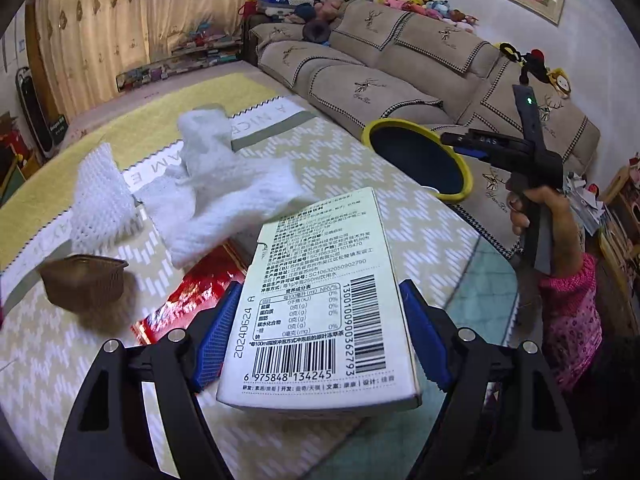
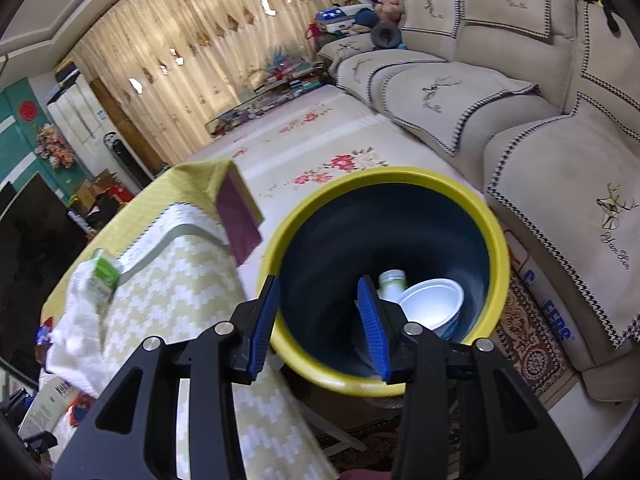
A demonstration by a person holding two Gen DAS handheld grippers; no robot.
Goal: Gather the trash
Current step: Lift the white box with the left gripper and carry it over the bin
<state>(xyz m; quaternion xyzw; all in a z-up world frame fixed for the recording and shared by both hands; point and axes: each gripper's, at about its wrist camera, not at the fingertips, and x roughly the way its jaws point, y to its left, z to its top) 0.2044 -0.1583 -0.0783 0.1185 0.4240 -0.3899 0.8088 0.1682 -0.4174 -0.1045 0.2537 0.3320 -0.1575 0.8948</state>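
1. Our left gripper (image 1: 316, 332) holds the white printed cardboard box (image 1: 320, 304) between its blue pads, long axis pointing forward.
2. The yellow-rimmed dark bin (image 1: 420, 160) lies ahead to the right, well apart.
3. Our right gripper (image 2: 320, 324), half open and empty, hangs above that bin.

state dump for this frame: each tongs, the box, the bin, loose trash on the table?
left tongs: closed on the carton, lifted off the table
white carton: held, barcode side up
right tongs: open, nothing between the pads, over the bin
yellow-rimmed bin: upright, open
white bowl: in the bin
white cloth: crumpled on the table
brown cup: upright on the table
red wrapper: flat on the table
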